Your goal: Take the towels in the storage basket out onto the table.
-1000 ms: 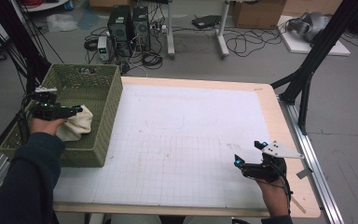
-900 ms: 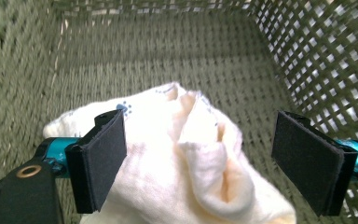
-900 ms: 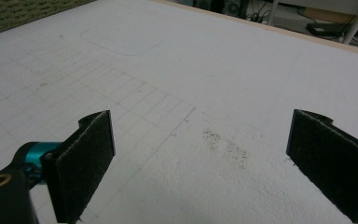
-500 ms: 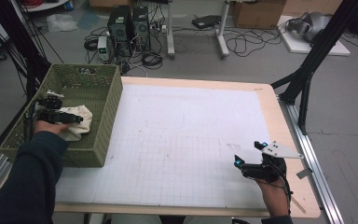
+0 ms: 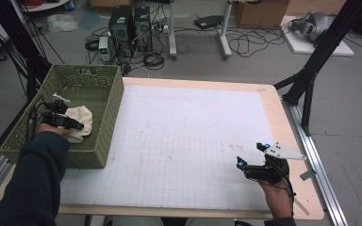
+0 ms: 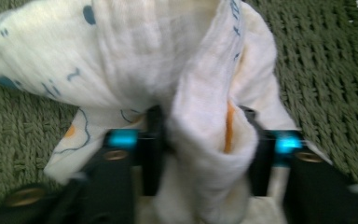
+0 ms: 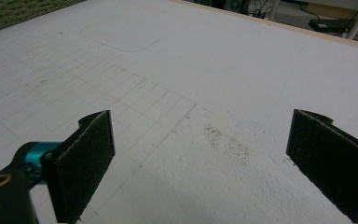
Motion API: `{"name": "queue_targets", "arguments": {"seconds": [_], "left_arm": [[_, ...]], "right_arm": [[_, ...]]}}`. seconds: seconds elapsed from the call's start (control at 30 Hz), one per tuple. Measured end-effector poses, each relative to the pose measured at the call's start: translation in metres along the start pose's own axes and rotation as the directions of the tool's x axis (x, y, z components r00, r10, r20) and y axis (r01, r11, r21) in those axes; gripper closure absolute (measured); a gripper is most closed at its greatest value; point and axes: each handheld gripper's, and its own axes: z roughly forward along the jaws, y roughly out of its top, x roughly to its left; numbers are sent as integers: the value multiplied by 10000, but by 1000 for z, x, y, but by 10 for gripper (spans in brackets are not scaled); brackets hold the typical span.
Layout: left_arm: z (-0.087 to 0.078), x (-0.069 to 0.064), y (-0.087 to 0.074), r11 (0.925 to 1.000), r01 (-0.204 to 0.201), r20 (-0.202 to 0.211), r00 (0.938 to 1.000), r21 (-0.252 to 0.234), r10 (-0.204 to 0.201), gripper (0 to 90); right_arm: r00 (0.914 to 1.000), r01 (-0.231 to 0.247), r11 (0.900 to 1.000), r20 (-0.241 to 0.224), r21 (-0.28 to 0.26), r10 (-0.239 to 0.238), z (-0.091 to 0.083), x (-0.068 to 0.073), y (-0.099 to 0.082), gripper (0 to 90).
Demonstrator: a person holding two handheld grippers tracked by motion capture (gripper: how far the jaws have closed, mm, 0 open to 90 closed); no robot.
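My left gripper (image 5: 78, 126) is down inside the woven green basket (image 5: 104, 117); its jaws have just been closing and now pinch a raised fold of the soft, printed cream cloth (image 6: 205, 140) lying on the basket floor. My right gripper (image 7: 200, 163), well apart, hovers spread wide over the white gridded mat (image 7: 223, 70).

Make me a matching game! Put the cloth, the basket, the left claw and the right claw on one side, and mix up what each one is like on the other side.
Things:
1. cloth
2. basket
3. left claw
4. right claw

Descriptions:
A. open, with bare white table between its jaws
B. green and woven
C. white with blue and orange marks
D. jaws just been closing, now pinching a fold of fabric

Pairs: 1-C, 2-B, 3-D, 4-A
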Motion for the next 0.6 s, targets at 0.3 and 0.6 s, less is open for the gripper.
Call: {"name": "queue_targets", "arguments": {"seconds": [0.3, 0.6], "left_arm": [[-13, 0, 3, 9958, -31, -31, 10000, -912, 28, 702], [-44, 3, 1, 9331, 275, 597, 9982, -3585, -64, 703]], "right_arm": [[10000, -70, 9999, 34, -104, 70, -2, -1, 0, 69], [9998, -219, 9997, 34, -139, 220, -3, -1, 0, 69]]}}
